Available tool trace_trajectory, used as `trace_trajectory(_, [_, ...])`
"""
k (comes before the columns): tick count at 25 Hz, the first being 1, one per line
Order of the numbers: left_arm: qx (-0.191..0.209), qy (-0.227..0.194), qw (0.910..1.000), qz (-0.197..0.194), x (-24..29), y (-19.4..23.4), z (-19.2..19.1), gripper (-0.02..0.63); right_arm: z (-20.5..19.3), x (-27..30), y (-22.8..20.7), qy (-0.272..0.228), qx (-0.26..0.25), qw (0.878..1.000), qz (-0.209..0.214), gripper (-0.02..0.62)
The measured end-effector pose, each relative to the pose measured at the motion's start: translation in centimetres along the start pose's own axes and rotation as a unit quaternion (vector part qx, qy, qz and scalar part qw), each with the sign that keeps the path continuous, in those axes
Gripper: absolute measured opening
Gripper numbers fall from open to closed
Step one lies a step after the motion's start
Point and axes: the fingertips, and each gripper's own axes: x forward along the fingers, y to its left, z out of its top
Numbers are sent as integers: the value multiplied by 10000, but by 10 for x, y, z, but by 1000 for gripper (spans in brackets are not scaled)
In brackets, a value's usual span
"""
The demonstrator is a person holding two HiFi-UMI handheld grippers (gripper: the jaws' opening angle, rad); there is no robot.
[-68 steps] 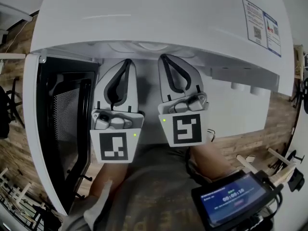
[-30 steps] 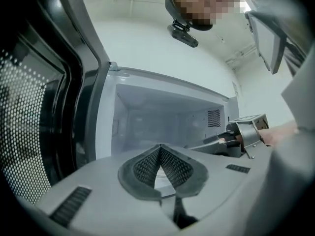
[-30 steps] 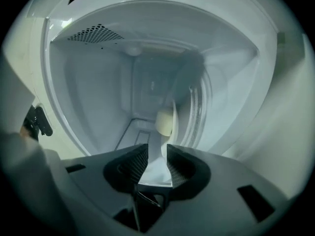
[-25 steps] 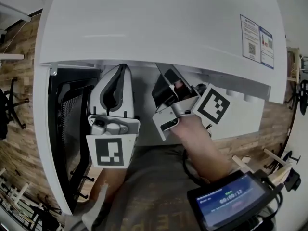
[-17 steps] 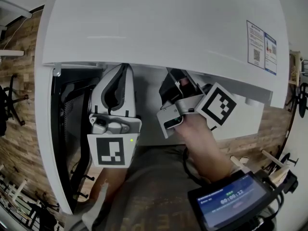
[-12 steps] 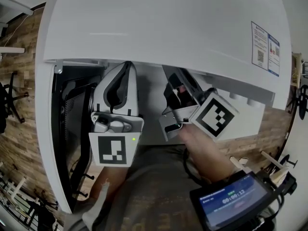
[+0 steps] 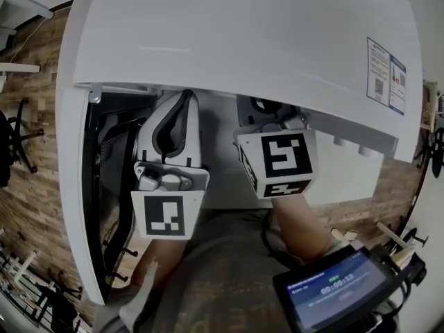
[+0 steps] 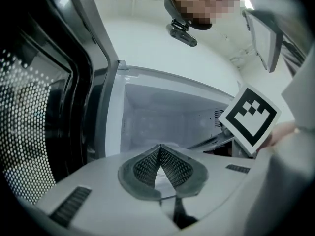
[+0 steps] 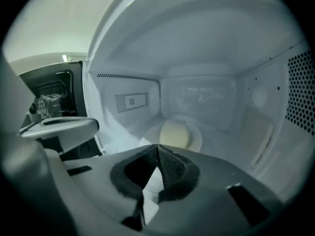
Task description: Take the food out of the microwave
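A pale round bun (image 9: 173, 133) lies on a white plate (image 9: 197, 142) at the back of the white microwave cavity (image 9: 206, 92). My right gripper (image 9: 157, 146) points into the cavity, short of the plate. Its jaws have just been closing and are shut, with nothing between them. In the head view its marker cube (image 7: 277, 159) faces up below the microwave's top (image 7: 236, 33), which hides the jaws. My left gripper (image 8: 160, 146) hovers at the cavity's left opening, shut and empty, beside the right one. The bun is hidden in the head view.
The microwave door (image 7: 76, 186) stands open at the left, its mesh window (image 8: 24, 132) close to my left gripper. A small screen (image 7: 336, 288) hangs at the lower right. Stickers (image 7: 385, 64) sit on the microwave's top. Wooden floor shows on both sides.
My right gripper has rolled, so its marker cube, earlier at the side, now faces the head camera, and its jaws have closed. The left gripper has stayed where it was.
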Motion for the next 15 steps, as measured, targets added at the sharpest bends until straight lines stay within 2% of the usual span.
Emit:
trace_trajectory(9, [-56,-40,10000,-45,1,-4,4,8,0,9,-8,355,-431,9982,-209,8])
trace_trajectory(15, [-72,-31,9999,-118,-2,-12,5,8,-6,0,-1,492,-450,9977,-109,6])
